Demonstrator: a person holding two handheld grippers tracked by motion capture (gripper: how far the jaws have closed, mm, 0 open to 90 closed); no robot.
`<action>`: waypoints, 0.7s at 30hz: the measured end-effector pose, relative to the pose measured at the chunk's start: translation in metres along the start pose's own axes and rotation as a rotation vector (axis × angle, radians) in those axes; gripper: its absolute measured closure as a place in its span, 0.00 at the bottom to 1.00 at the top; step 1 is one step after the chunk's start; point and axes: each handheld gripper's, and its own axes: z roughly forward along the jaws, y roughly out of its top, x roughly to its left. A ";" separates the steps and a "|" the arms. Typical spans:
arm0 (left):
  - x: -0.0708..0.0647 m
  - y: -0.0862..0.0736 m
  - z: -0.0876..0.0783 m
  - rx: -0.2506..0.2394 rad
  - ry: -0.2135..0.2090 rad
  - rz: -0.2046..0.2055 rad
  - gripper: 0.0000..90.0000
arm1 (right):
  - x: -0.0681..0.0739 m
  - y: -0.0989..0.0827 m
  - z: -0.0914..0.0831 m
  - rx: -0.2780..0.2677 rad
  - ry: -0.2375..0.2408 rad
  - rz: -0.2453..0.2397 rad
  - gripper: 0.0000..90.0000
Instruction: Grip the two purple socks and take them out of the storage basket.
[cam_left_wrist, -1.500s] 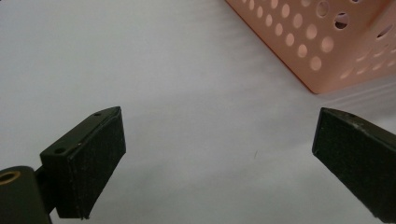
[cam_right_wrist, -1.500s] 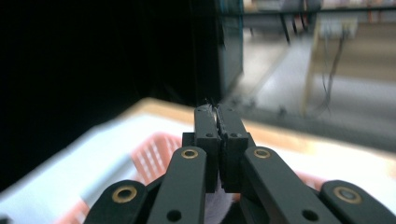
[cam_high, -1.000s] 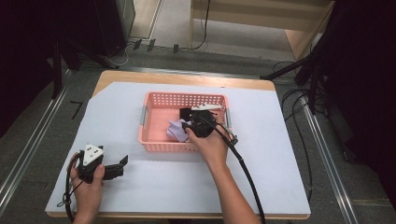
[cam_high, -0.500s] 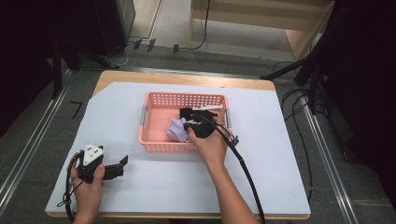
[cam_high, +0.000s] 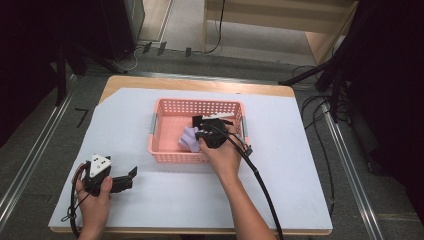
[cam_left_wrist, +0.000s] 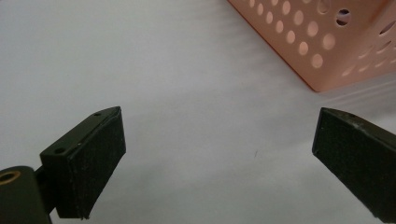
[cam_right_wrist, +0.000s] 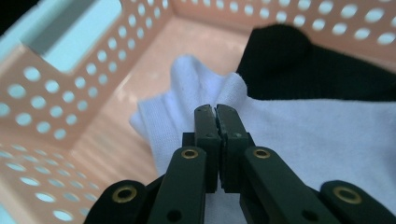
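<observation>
The right hand-held gripper reaches into the pink basket, its jaws pressed together with their tips on a white cloth; whether they pinch it cannot be told. A black cloth lies behind. The left hand-held gripper rests wide open on the white-covered tabletop, holding nothing.

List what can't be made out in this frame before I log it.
- Right gripper: jaws together over the white cloth; whether fabric is pinched between them is hidden by the jaws themselves.
- Black cloth: what garment it is; cut off by the right gripper view's edge, hidden by the gripper in the high view.
- Basket floor beneath the cloths: covered.
- Left gripper: its right jaw is cut off by the frame.
</observation>
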 end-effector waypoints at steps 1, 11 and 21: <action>0.000 0.000 0.000 0.000 0.000 -0.002 0.04 | 0.000 0.001 -0.002 -0.024 0.004 0.004 0.99; 0.000 0.000 0.000 -0.002 -0.001 -0.002 0.04 | -0.017 0.004 -0.030 -0.188 -0.059 0.044 0.99; 0.000 0.000 0.000 -0.003 0.001 -0.002 0.04 | -0.028 0.006 -0.067 -0.385 -0.084 0.028 0.99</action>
